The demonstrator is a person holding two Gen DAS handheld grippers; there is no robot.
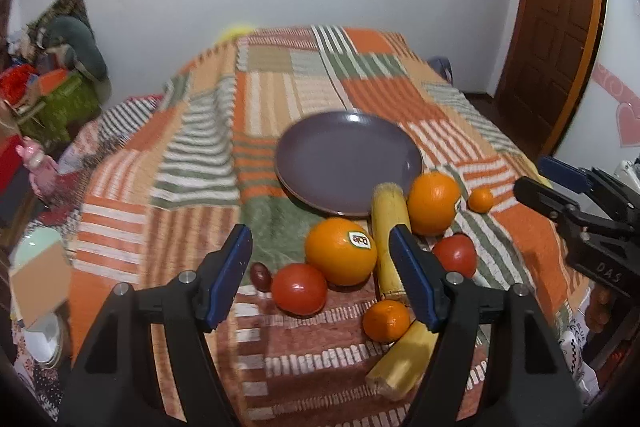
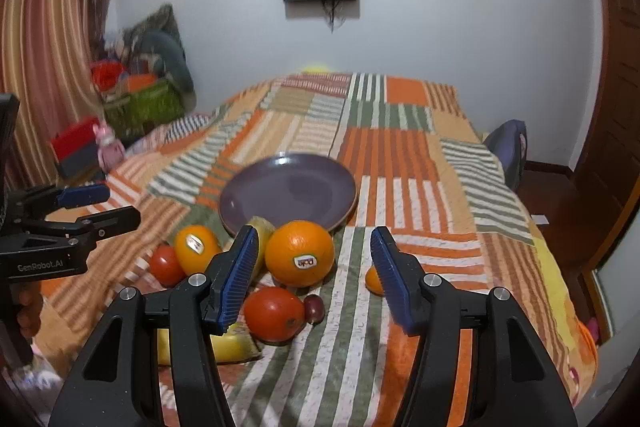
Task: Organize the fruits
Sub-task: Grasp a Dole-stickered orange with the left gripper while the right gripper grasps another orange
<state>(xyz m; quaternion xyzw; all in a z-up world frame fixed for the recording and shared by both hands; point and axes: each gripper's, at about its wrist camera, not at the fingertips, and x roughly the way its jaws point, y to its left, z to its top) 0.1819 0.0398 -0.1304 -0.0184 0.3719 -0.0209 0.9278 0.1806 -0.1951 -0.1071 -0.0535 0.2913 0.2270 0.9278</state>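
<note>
Left two-finger gripper with blue pads [image 1: 322, 277]: jaws wide apart, nothing between them, hanging above the near fruit cluster. Right two-finger gripper with blue pads [image 2: 314, 277]: jaws equally wide, nothing held.

Round purple ceramic plate [image 1: 320, 155] bare, near the middle of the orange, green and white striped patchwork blanket [image 1: 200, 163]. Fruit all off the plate, bunched along its near rim:
- Large stickered orange [image 1: 341, 251], touching a red tomato [image 1: 299, 289] on its near-left side.
- Small dark purple fruit [image 1: 261, 277] just beside that tomato.
- Long yellow banana [image 1: 387, 239] running from the plate rim toward the camera; second yellow banana [image 1: 402, 361] nearer, angled.
- Small mandarin [image 1: 386, 321] touching the near banana.
- Second large orange [image 1: 434, 203] by the plate rim, second tomato [image 1: 456, 255] below it, tiny mandarin [image 1: 480, 200] apart to the right.

Open blanket left of and beyond the plate. Blanket edge drops away on the right toward a brown wooden door [image 1: 556, 39].
</note>
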